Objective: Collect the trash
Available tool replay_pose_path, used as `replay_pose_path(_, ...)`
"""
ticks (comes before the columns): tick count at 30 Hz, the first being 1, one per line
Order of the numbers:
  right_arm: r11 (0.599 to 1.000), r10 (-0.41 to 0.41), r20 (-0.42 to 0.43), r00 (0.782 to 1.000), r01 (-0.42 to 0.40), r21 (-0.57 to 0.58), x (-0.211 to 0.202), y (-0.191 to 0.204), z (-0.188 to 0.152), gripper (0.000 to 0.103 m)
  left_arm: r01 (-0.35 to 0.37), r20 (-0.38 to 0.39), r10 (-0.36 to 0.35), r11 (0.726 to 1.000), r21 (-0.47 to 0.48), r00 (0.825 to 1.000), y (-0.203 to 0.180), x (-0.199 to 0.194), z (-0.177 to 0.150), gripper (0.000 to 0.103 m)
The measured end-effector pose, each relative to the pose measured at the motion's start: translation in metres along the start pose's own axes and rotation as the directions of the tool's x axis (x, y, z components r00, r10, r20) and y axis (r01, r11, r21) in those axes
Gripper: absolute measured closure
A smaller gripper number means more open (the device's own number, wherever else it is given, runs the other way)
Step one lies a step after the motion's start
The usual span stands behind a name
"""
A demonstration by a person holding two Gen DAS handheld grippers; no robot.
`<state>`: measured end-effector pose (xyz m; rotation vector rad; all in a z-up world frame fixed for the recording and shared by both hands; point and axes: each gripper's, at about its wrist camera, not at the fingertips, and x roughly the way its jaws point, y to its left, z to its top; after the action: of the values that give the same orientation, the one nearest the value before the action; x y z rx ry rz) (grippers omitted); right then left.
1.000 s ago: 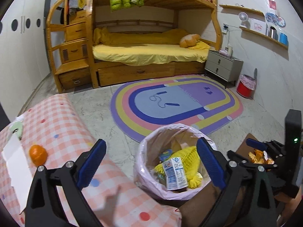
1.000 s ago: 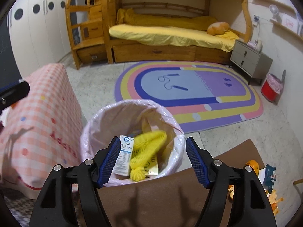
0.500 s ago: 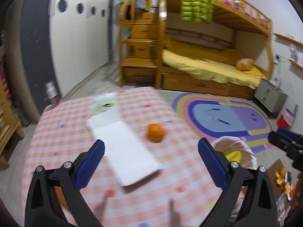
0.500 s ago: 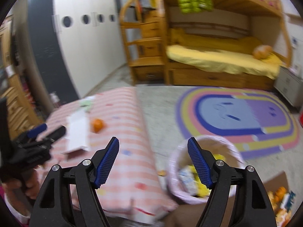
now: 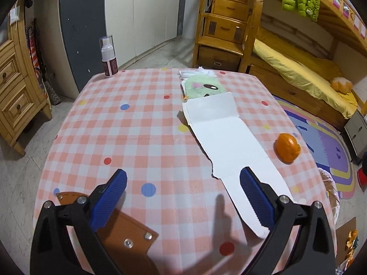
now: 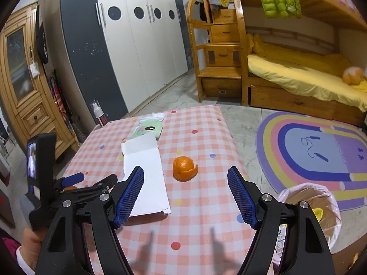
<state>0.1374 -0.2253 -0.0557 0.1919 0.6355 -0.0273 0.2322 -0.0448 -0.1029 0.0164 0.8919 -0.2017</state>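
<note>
Both tools over the checked surface; nothing held. Left tool has its jaws spread wide, empty. Right tool likewise spread, empty.

Trash on the surface: orange peel at 12 o'clock from my right tool, just beyond the fingertips; in the left wrist view it lies at 2 o'clock. Flattened white carton runs from 12 to 1 o'clock of the left tool, its near end under the right-hand finger. Green packet touches the carton's far end. Spray bottle at far edge, 11 o'clock; probably not trash.

Bin with its pink liner stands on the floor at 3 o'clock of the right tool, already holding scraps.

Step in hand, my judgement: choosing the next piece. Next move: lower the right tool over the peel, close gently since it is soft and hollow, then carry it to the bin.
</note>
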Motion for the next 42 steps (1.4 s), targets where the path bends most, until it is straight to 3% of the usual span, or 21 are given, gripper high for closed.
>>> replay_pose_path(5, 1.000, 0.021, 0.005, 1.000, -0.021, 0.022, -0.001, -0.006, 0.000, 0.027, -0.023, -0.059, 0.022, 1.000, -0.018, 0.998, -0.002, 0.023, 0.002, 0.007)
replay_pose_path(10, 0.999, 0.041, 0.019, 0.999, -0.041, 0.028, -0.004, -0.007, 0.000, 0.027, -0.078, -0.077, 0.081, 0.996, 0.034, 0.994, -0.011, 0.032, 0.001, 0.007)
replay_pose_path(21, 0.998, 0.064, 0.052, 0.997, -0.064, 0.000, -0.021, -0.003, 0.005, 0.025, -0.079, -0.079, 0.082, 0.996, 0.040, 0.994, -0.013, 0.032, 0.002, 0.007)
replay_pose_path(27, 0.990, 0.111, 0.100, 0.989, -0.101, -0.093, -0.058, 0.031, 0.024, 0.025, -0.079, -0.079, 0.082, 0.996, 0.040, 0.993, -0.014, 0.032, 0.002, 0.007)
replay_pose_path(30, 0.966, 0.202, 0.129, 0.971, -0.176, -0.192, -0.083, 0.072, 0.038, 0.025, -0.079, -0.079, 0.082, 0.996, 0.040, 0.993, -0.014, 0.032, 0.002, 0.006)
replay_pose_path(33, 0.923, 0.322, 0.129, 0.938, -0.281, -0.262, -0.103, 0.123, 0.047, 0.025, -0.079, -0.079, 0.082, 0.996, 0.040, 0.993, -0.014, 0.032, 0.002, 0.006)
replay_pose_path(37, 0.853, 0.459, 0.114, 0.881, -0.402, -0.333, -0.123, 0.206, 0.039, 0.025, -0.079, -0.079, 0.082, 0.996, 0.040, 0.993, -0.013, 0.032, 0.002, 0.006)
replay_pose_path(40, 0.785, 0.558, 0.053, 0.828, -0.507, -0.356, -0.132, 0.268, 0.025, 0.025, -0.079, -0.079, 0.082, 0.996, 0.040, 0.993, -0.013, 0.032, 0.002, 0.006)
replay_pose_path(42, 0.753, 0.587, 0.011, 0.809, -0.541, -0.373, -0.135, 0.296, 0.020, 0.025, -0.079, -0.079, 0.082, 0.996, 0.040, 0.993, -0.014, 0.032, 0.002, 0.006)
